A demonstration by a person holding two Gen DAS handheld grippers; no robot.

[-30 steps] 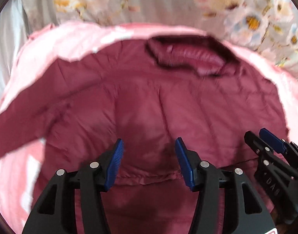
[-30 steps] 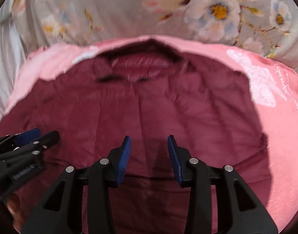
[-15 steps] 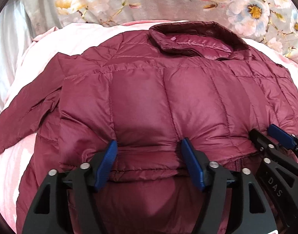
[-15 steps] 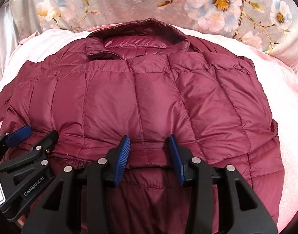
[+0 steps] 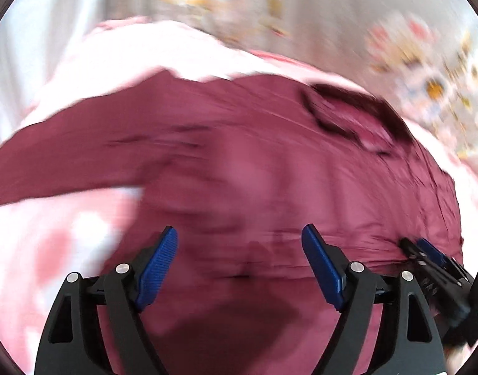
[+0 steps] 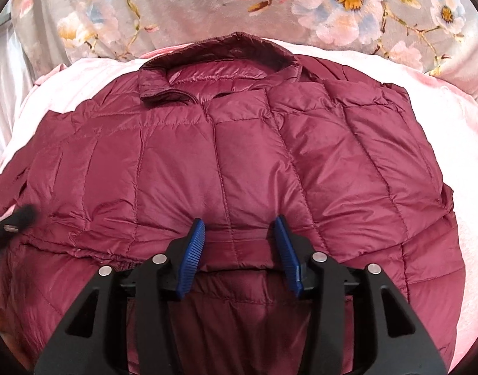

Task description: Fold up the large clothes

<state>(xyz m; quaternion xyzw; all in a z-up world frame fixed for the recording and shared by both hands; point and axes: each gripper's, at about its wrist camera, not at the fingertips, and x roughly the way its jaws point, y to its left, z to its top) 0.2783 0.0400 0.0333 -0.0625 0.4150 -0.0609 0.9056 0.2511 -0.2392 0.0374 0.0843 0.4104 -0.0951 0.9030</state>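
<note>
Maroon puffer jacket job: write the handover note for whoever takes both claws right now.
Left claw: open, empty, over the lower jacket; its view is motion-blurred.
Right claw: open, pads resting on the folded edge, not pinching it as far as I can tell.
Maroon puffer jacket: on the pink blanket, collar toward the floral cover.
Done: hem folded up over the body.
Left: one sleeve lies spread out; fold it in, then finish.

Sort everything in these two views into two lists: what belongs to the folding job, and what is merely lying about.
Part of the job:
- maroon quilted puffer jacket
- left gripper, jaws open
- right gripper, jaws apart at the jacket's folded edge

Just lying about:
- pale pink blanket under the jacket
- grey floral fabric behind it
- white sheet at the left
</note>
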